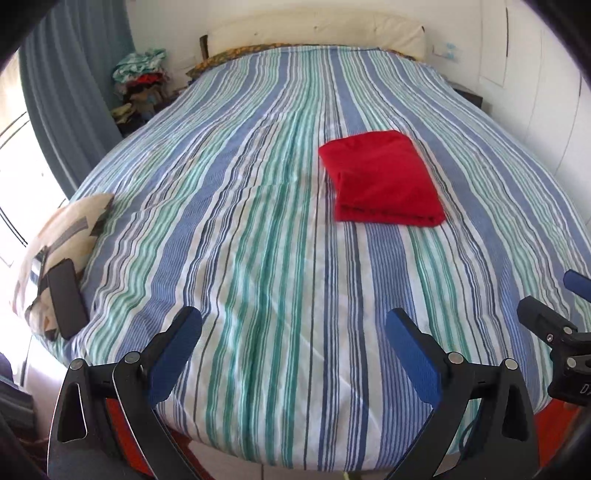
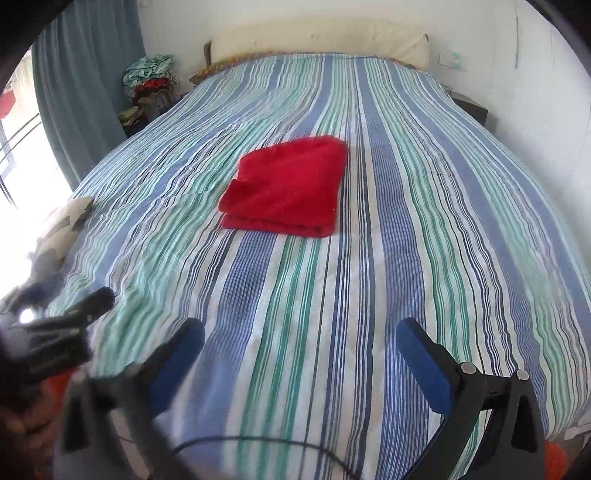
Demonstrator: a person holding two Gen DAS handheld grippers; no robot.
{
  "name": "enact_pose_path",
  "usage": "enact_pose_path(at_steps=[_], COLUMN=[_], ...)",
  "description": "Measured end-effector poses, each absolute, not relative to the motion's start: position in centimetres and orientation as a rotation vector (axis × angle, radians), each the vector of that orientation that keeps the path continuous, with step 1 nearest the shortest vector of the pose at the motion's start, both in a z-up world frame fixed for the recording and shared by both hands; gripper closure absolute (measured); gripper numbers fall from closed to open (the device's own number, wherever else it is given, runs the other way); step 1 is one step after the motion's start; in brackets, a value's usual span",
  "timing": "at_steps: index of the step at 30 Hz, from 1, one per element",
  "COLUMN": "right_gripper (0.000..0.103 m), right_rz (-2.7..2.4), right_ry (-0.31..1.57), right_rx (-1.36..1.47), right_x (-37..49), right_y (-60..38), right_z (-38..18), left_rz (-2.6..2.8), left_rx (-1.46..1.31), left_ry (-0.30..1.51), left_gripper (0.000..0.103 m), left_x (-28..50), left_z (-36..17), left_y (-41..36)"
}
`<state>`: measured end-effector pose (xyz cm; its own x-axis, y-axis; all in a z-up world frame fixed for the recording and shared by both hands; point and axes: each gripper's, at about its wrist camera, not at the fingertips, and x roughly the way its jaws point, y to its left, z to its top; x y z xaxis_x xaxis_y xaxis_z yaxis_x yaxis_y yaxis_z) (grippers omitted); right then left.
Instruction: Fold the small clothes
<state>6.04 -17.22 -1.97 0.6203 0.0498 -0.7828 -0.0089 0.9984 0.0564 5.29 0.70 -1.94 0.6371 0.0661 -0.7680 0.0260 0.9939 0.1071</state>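
Observation:
A red garment (image 1: 384, 179) lies folded into a neat rectangle on the striped bed (image 1: 258, 240), right of the middle; in the right wrist view the garment (image 2: 286, 188) sits near the middle of the bed (image 2: 424, 258). My left gripper (image 1: 293, 328) is open and empty, held above the near edge of the bed, well short of the garment. My right gripper (image 2: 301, 339) is open and empty too, above the near edge. Part of the right gripper (image 1: 554, 325) shows at the far right of the left wrist view.
A patterned pillow (image 1: 70, 236) with a black phone (image 1: 66, 299) on it lies at the bed's left edge. A heap of clothes (image 1: 142, 85) stands at the back left beside a blue curtain (image 1: 70, 92). A cream headboard (image 1: 317, 29) and white walls close the far side.

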Motion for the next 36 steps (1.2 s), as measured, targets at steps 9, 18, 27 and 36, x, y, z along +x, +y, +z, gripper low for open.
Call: enact_pose_path(at_steps=[9,18,27,36], right_gripper=[0.001,0.001,0.001,0.001], right_rz=[0.037,0.003,-0.025,-0.079], right_ry=[0.940,0.958,0.943,0.921], right_rx=[0.012,0.024,0.005,-0.028], right_x=[4.0,3.0,2.5,2.3], right_y=[-16.1,-16.0,-15.2,-14.9], right_z=[-1.2,-0.6,0.5,0.7], left_rz=[-0.005,-0.008,-0.007,-0.005], left_rx=[0.119,0.128,0.131,0.137], left_ry=[0.918,0.911,0.897,0.916], left_gripper=[0.003,0.003,0.003,0.003], left_x=[4.7,4.0,3.6,3.8], left_z=[-1.5,-1.1,-0.3,-0.8], left_y=[0.2,0.3,0.3,0.0])
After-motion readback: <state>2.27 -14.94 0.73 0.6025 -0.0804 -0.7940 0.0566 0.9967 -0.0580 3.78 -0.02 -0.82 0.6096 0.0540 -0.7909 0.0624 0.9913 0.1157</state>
